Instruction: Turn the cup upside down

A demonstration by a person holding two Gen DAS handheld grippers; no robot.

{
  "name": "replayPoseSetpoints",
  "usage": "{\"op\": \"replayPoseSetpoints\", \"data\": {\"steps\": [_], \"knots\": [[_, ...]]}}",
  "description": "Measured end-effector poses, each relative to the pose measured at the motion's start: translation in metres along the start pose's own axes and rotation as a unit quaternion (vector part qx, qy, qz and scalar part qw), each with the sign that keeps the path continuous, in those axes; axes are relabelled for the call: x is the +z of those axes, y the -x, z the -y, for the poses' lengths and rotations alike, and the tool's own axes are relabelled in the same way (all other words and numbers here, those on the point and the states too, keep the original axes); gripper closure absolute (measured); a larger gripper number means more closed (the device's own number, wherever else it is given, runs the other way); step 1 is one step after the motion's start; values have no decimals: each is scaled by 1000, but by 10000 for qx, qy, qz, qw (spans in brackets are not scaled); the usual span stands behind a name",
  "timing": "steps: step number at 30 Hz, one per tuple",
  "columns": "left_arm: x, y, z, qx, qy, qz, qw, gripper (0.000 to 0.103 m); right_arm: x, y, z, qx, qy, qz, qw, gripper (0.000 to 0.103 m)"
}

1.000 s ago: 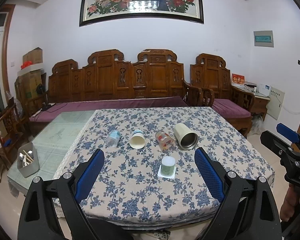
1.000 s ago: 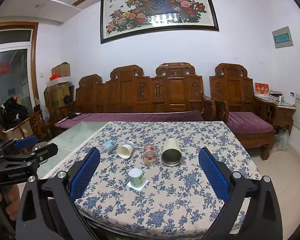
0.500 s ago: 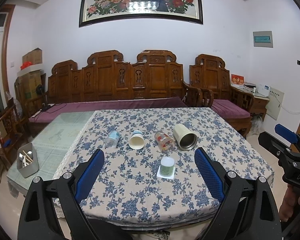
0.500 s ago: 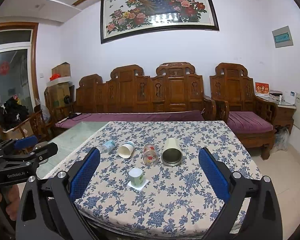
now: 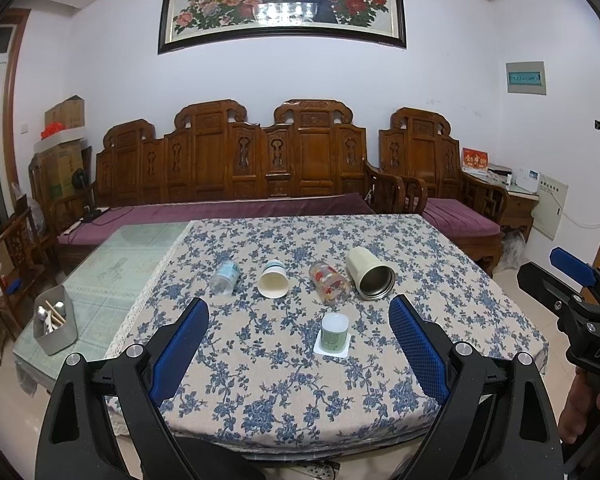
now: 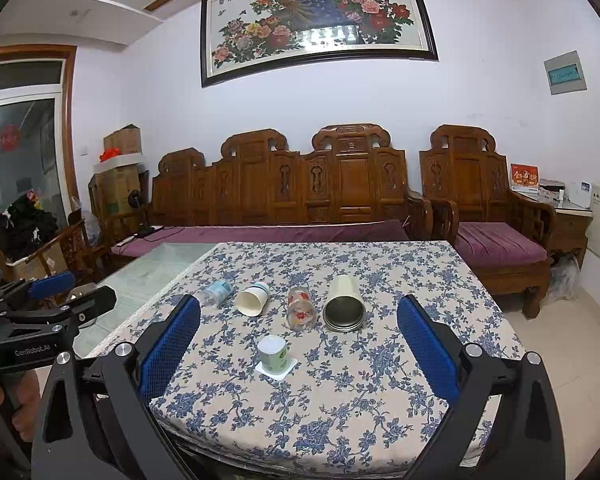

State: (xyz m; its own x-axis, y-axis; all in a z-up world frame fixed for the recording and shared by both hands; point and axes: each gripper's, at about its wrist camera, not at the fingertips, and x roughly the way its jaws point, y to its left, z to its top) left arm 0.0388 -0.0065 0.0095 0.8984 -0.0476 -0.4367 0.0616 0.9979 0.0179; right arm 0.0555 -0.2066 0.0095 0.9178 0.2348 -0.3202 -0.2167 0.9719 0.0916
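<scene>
On the floral tablecloth (image 5: 284, 392) a row of things lies on its side: a small plastic bottle (image 5: 225, 277), a white paper cup (image 5: 274, 279), a flowered glass (image 5: 329, 282) and a cream metal tumbler (image 5: 370, 274). A small green-and-white cup (image 5: 333, 334) stands inverted on its square rim in front of them. In the right wrist view the same show: bottle (image 6: 217, 292), paper cup (image 6: 253, 298), glass (image 6: 301, 307), tumbler (image 6: 344, 300), small cup (image 6: 273, 354). My left gripper (image 5: 299, 350) and right gripper (image 6: 299, 350) are open and empty, well short of the objects.
A grey box of utensils (image 5: 55, 325) stands on the bare glass part of the table at the left. A carved wooden sofa (image 5: 236, 172) and chair (image 5: 440, 188) stand behind the table. Each gripper shows at the edge of the other's view.
</scene>
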Motion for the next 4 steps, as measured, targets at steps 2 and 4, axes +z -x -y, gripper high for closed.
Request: {"op": "replayPoseSetpoints", "data": {"steps": [2, 4], "knots": [[-1, 0, -1, -5, 6, 0, 10000, 15, 0, 0, 0, 3, -6, -4, 10000, 4], [-1, 0, -1, -14, 6, 1, 10000, 15, 0, 0, 0, -1, 0, -4, 10000, 4]]}}
